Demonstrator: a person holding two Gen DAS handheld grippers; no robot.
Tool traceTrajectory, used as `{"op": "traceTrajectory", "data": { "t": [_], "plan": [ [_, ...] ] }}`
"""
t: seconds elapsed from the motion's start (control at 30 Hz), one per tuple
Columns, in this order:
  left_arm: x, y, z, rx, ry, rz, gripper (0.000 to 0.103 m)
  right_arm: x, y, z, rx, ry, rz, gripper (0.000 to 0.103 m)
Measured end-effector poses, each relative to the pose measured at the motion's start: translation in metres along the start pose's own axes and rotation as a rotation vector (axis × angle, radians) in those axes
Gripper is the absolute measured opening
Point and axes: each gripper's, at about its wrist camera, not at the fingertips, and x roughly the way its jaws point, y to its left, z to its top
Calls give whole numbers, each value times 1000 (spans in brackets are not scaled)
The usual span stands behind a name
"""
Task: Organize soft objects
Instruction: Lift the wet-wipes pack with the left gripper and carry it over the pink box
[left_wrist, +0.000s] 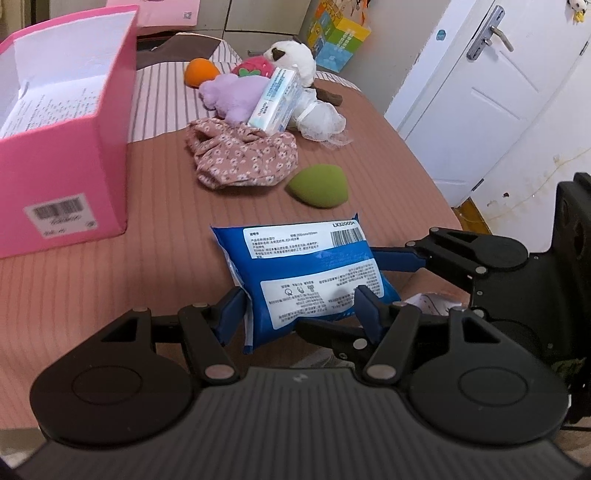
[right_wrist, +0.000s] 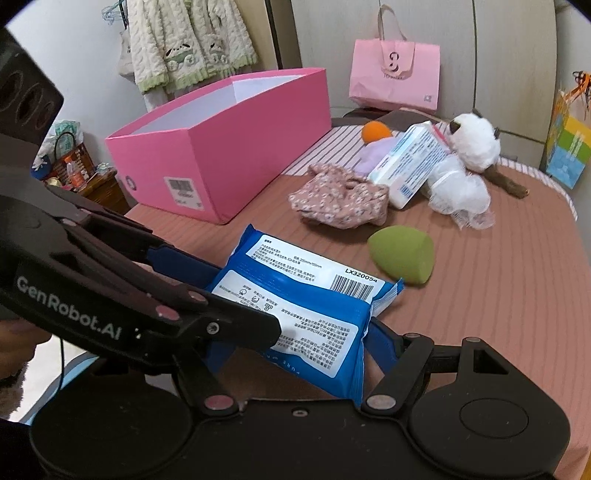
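Note:
A blue wet-wipe pack (left_wrist: 306, 273) is held above the bed near its front edge. My left gripper (left_wrist: 299, 306) is shut on its near end. My right gripper (right_wrist: 295, 343) is shut on the same pack (right_wrist: 306, 306) from the other side; it shows at the right in the left wrist view (left_wrist: 399, 258). An open pink box (left_wrist: 62, 147) stands at the left. Beyond lie a green sponge (left_wrist: 319, 184), a floral cloth (left_wrist: 243, 158), a white-blue tissue pack (left_wrist: 275, 99), a purple plush (left_wrist: 232, 94), a white plush cat (left_wrist: 295, 55) and an orange ball (left_wrist: 199, 72).
The bed's brown striped cover (left_wrist: 110, 295) spreads below. A white door (left_wrist: 480, 92) stands at the right. A pink paper bag (right_wrist: 395, 74) leans against the headboard. A colourful bag (right_wrist: 567, 147) stands at the far right. A basket of bottles (right_wrist: 70, 166) sits left of the bed.

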Motion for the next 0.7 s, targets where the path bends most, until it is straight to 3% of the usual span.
{"op": "traceTrajectory", "data": {
  "t": [0.3,0.53,0.7],
  "plan": [
    [-42,16,-33,-68,-26,42,62,-2,44,0,-81,40,47,79],
    [-91,17,-45,-68,-146,85,62,-19,80,19,-204,-17,53,78],
    [-120,24,-44,-78,-172,108,62,-30,102,36,-269,-42,73,78]
  ]
}}
